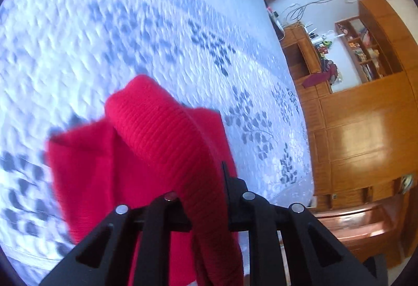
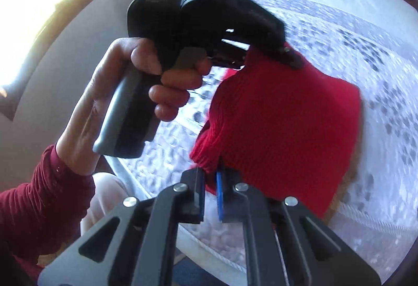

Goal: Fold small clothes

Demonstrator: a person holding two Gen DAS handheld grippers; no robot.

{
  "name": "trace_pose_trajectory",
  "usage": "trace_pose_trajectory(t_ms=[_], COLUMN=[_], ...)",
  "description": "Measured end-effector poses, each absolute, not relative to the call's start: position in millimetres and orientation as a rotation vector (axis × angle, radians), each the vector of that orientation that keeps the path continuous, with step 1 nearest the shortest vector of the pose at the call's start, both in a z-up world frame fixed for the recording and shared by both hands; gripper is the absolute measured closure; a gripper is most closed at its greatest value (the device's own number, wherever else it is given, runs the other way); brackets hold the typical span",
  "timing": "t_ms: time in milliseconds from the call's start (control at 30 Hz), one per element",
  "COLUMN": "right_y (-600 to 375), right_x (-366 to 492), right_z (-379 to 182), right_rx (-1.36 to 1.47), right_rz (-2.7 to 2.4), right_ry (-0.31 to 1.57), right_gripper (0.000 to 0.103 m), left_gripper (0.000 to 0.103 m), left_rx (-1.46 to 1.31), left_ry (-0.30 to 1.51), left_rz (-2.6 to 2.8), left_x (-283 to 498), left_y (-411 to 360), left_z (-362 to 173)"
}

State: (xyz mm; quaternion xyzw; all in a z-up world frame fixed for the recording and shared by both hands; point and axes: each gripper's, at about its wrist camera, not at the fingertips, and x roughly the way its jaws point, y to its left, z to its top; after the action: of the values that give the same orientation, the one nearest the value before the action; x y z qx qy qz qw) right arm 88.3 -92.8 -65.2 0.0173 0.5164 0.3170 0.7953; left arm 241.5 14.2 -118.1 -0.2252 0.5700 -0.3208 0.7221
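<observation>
Both grippers pinch the red knit [image 2: 282,119] and hold it off the bed [image 1: 130,38]: the left gripper [image 1: 206,205] clamps a ribbed edge, the right gripper [image 2: 209,189] nips a corner. That thin corner bite could slip, dropping the fold askew.

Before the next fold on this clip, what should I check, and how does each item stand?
1. Left gripper shut on the red ribbed knit garment: ok.
2. Right gripper gripping the garment's edge: ok, the blue pads pinch a thin edge.
3. Garment lifted off the white quilted bedspread with grey leaves: cannot tell how much still rests there.
4. Bedspread free for laying down: ok.
5. Left hand firm on its handle: ok.
6. Picture sharpness: not ok, blurred.
</observation>
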Motion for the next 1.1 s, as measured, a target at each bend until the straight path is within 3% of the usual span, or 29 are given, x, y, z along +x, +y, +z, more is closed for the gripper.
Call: trace_pose_trajectory(t_ms=[133, 333, 500, 567, 633, 700, 767, 900, 1000, 1067, 1100], right_y=[-65, -39, -35, -35, -41, -59, -79, -145, -173, -185, -189], right_x=[94, 93, 89, 88, 87, 80, 76, 69, 60, 58, 56], right_z=[-80, -132, -157, -153, -147, -136, -128, -120, -126, -135, -140], right_rx=[0.024, -0.050, -0.090, -0.082, -0.066, -0.060, -0.059, 0.021, -0.016, 0.033, 0.047], right_rz=[0.726, 0.727, 0.707, 0.731, 0.750, 0.743, 0.696, 0.518, 0.412, 0.388, 0.390], right_ry=[1.142, 1.264, 1.306, 1.306, 1.311, 1.291, 1.278, 1.250, 1.243, 1.271, 1.276], right_gripper=[0.097, 0.097, 0.097, 0.091, 0.075, 0.074, 0.074, 0.071, 0.052, 0.053, 0.061], left_gripper=[0.087, 0.086, 0.076, 0.068, 0.067, 0.064, 0.051, 0.045, 0.043, 0.042, 0.042], left_rx=[-0.470, -0.472, -0.598, -0.607, -0.572, -0.506, -0.468, -0.400, -0.415, -0.426, -0.439], left_ry=[1.237, 1.291, 1.293, 1.270, 1.257, 1.267, 1.288, 1.313, 1.329, 1.335, 1.347], left_rz=[-0.669, -0.608, -0.646, -0.640, -0.622, -0.608, -0.603, -0.588, -0.571, -0.543, -0.538], left_x=[239, 229, 230, 232, 230, 224, 213, 177, 150, 133, 128], left_y=[46, 82, 96, 100, 100, 95, 92, 89, 97, 103, 105], left_z=[-127, -184, -203, -201, -198, -191, -183, -173, -176, -177, -180])
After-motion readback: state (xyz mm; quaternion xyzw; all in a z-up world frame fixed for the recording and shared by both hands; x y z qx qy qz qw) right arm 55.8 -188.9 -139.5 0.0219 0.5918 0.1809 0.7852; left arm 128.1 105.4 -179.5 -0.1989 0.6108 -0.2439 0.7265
